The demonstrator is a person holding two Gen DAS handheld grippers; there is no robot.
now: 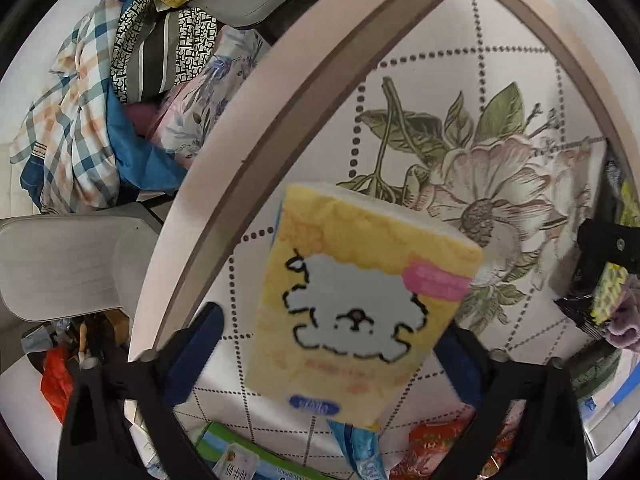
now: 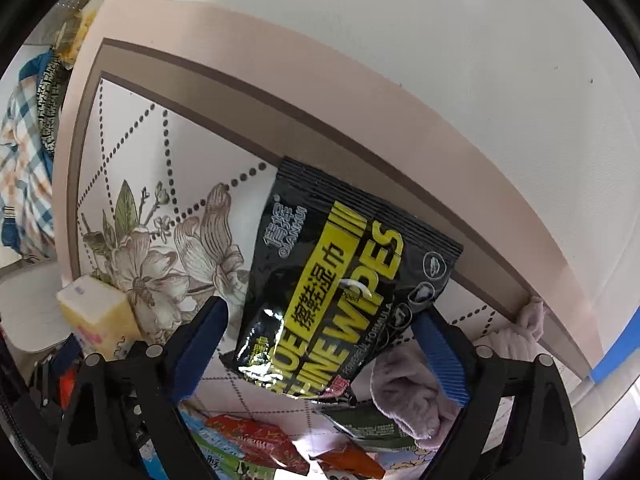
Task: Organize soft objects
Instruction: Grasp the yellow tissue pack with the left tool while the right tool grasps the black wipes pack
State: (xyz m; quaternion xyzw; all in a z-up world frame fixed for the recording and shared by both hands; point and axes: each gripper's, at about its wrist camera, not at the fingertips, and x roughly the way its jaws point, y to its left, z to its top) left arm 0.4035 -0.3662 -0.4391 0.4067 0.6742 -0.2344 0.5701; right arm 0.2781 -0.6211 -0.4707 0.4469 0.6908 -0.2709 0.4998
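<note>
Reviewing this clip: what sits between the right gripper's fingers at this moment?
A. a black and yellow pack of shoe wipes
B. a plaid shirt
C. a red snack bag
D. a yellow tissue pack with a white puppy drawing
A. In the right wrist view the black and yellow shoe wipes pack hangs between the right gripper fingers, above the floral table mat; the yellow tissue pack is at the left gripper.
</note>
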